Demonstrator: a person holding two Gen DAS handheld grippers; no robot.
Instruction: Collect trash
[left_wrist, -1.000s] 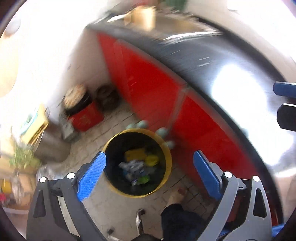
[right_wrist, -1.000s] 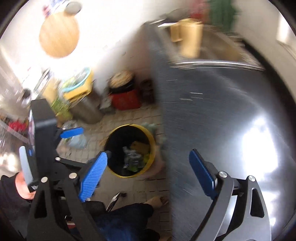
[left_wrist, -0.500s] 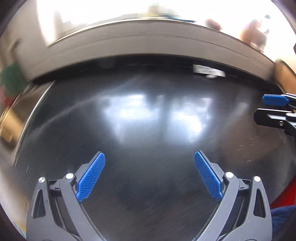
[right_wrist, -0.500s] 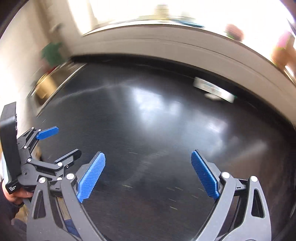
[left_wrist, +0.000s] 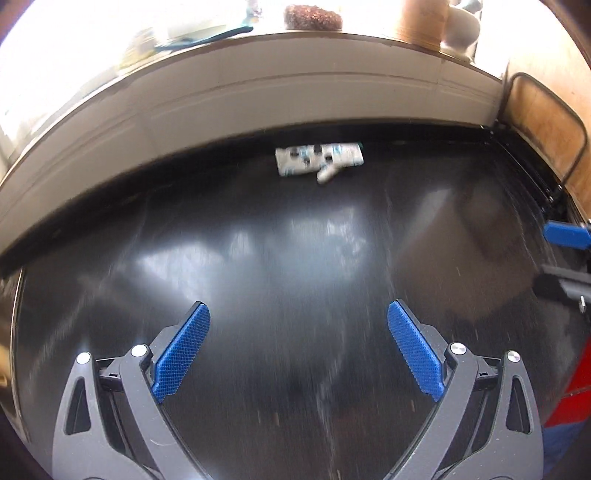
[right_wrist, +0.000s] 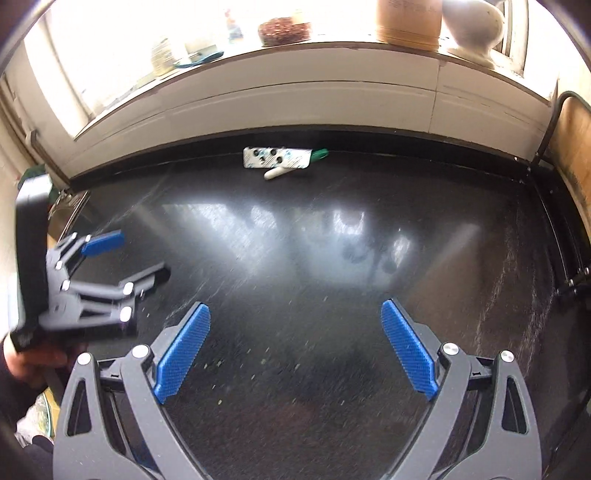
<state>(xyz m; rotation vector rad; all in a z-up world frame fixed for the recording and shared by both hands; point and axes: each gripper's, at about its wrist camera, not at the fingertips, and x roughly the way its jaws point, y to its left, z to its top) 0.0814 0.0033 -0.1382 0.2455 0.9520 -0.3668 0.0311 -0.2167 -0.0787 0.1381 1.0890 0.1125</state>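
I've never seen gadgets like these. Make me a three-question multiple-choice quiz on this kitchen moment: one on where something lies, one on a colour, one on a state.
1. Where does the white wrapper lie on the black counter?
A. at the far edge, by the wall
B. between the near fingers
C. hanging off the right side

2. What colour are the pads on the fingers?
A. red
B. blue
C. yellow

3. How do the left gripper and right gripper stand?
A. both shut on trash
B. one open, one shut
C. both open and empty

Answers:
1. A, since the wrapper sits along the back of the counter under the white wall panel, with a small white stick just in front of it.
2. B, since each finger's inner face is textured blue.
3. C, since in each wrist view the fingers stand wide apart with only counter between them.
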